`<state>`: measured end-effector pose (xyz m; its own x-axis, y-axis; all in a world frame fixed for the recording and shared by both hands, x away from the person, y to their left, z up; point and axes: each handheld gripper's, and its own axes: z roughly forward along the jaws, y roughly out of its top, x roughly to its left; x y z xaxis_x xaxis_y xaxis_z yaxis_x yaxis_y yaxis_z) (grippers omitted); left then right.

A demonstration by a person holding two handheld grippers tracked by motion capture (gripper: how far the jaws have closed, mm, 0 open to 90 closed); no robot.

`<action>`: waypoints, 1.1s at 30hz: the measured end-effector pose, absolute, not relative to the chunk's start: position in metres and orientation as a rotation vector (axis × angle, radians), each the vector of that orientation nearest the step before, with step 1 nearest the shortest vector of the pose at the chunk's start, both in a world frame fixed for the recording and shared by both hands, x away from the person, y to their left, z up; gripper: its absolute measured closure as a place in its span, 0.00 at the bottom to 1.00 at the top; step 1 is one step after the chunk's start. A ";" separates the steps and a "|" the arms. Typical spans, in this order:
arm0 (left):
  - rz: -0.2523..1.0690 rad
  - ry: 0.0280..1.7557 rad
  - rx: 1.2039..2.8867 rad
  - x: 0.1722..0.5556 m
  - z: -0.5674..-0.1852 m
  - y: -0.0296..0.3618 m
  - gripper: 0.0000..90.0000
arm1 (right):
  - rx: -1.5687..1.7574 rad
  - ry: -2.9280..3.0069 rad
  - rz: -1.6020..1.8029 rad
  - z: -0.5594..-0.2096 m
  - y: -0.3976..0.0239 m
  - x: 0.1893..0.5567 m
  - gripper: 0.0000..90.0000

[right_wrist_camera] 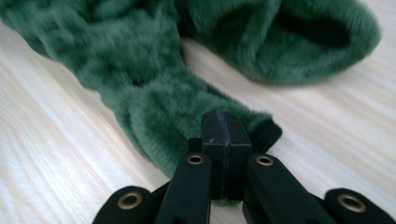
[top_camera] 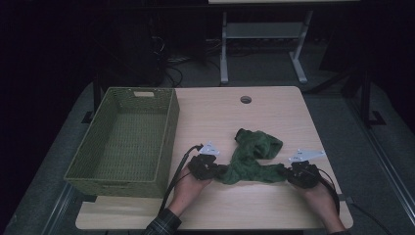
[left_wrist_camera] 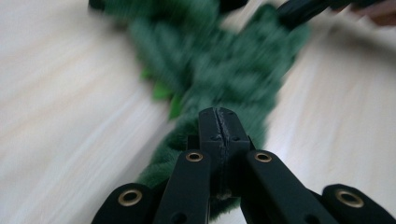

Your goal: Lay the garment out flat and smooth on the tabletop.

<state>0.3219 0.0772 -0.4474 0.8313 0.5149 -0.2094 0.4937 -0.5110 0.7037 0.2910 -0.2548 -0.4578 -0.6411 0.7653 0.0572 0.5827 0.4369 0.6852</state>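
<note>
From the high view, a green fleece cloth (top_camera: pixel 252 156) is lying on the wooden table (top_camera: pixel 274 110), right of the woven basket (top_camera: pixel 125 139). The left gripper (top_camera: pixel 218 169) is clamping its near-left end and the right gripper (top_camera: pixel 285 171) its near-right end, a dark floor and a table frame (top_camera: pixel 264 39) showing behind. In the left gripper view, the jaws are pressing together on blurred fleece (left_wrist_camera: pixel 219 79). In the right gripper view, the jaws are pinching a sharp, furry cuff (right_wrist_camera: pixel 187 121), with an opening in the cloth gaping beyond.
</note>
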 end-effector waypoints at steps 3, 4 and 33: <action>0.012 0.757 2.238 0.324 -0.457 0.082 1.00 | 1.185 2.457 0.977 -0.464 -0.255 0.291 1.00; 0.008 0.758 2.253 0.325 -0.461 0.083 1.00 | 1.186 2.467 0.971 -0.465 -0.254 0.291 1.00; -0.007 0.733 2.190 0.301 -0.442 0.107 0.77 | 1.145 2.404 1.124 -0.452 -0.262 0.244 0.80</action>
<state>0.3014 0.1067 -0.4421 0.8312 0.5018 -0.2393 0.5060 -0.5047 0.6994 0.2438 -0.2616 -0.4519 -0.6595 0.7455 0.0961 0.5518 0.3934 0.7354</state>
